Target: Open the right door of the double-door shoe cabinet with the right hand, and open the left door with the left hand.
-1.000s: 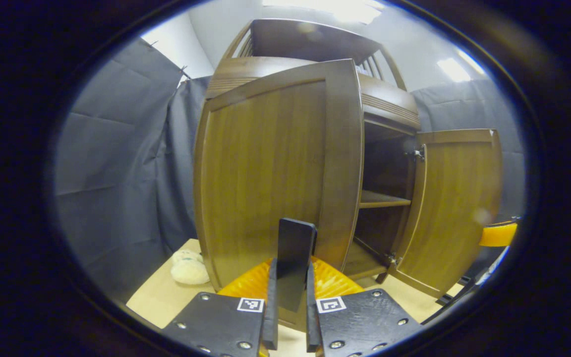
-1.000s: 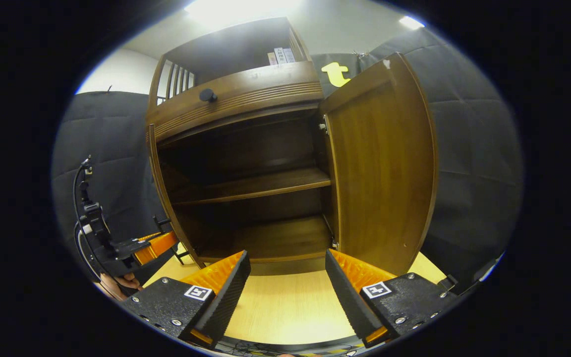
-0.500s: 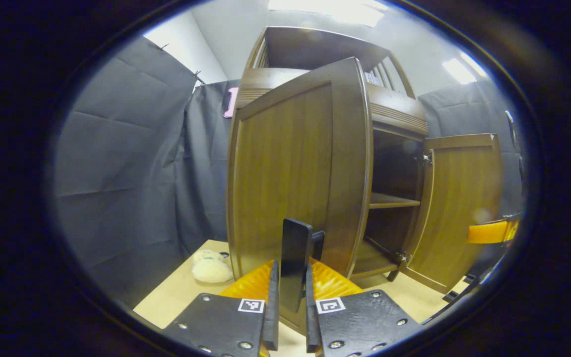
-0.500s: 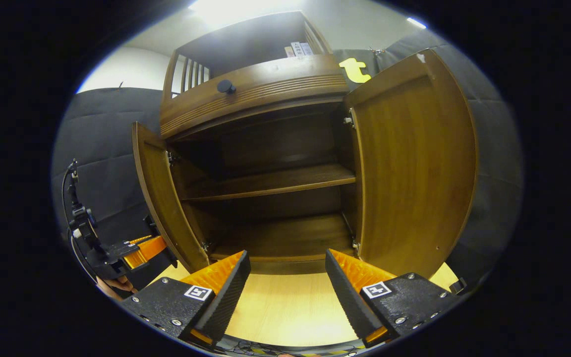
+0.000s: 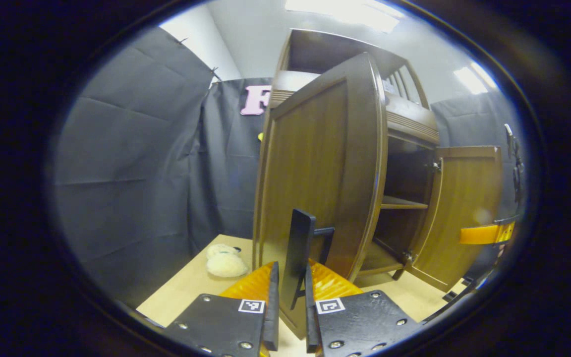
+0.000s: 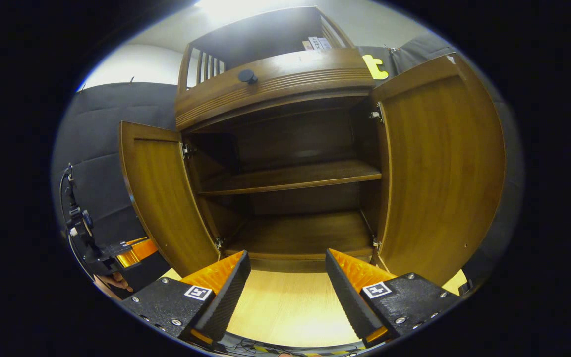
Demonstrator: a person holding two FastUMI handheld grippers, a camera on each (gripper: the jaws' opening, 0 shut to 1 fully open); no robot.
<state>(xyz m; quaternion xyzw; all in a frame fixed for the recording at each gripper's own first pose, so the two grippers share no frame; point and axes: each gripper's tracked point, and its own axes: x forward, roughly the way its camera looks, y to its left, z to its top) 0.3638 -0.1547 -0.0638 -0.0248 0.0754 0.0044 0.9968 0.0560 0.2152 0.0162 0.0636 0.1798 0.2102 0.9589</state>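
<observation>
The brown wooden shoe cabinet [image 6: 275,89] stands on the table with both doors swung out. In the left gripper view my left gripper [image 5: 290,277] is shut on the flat dark handle [image 5: 299,243] of the left door [image 5: 315,168]. Farther right in that view, the right door [image 5: 464,208] stands wide open with my right gripper [image 5: 486,233] beside it. In the right gripper view my right gripper [image 6: 287,258] is open and holds nothing, just in front of the bare lower compartment. There the left door [image 6: 159,193] and right door [image 6: 439,168] flank the inner shelf [image 6: 290,176], with the left gripper [image 6: 129,250] low at the left.
A pale fluffy item [image 5: 226,263] lies on the light wooden table [image 6: 285,307] left of the cabinet. Dark cloth walls close in on both sides. A round knob [image 6: 247,76] sits on the drawer front above the doors. A hand [image 6: 114,282] holds the left gripper.
The left door has swung further outward with my left gripper still clamped on its handle. The right gripper stays open, its view shifted so the whole cabinet interior faces it.
</observation>
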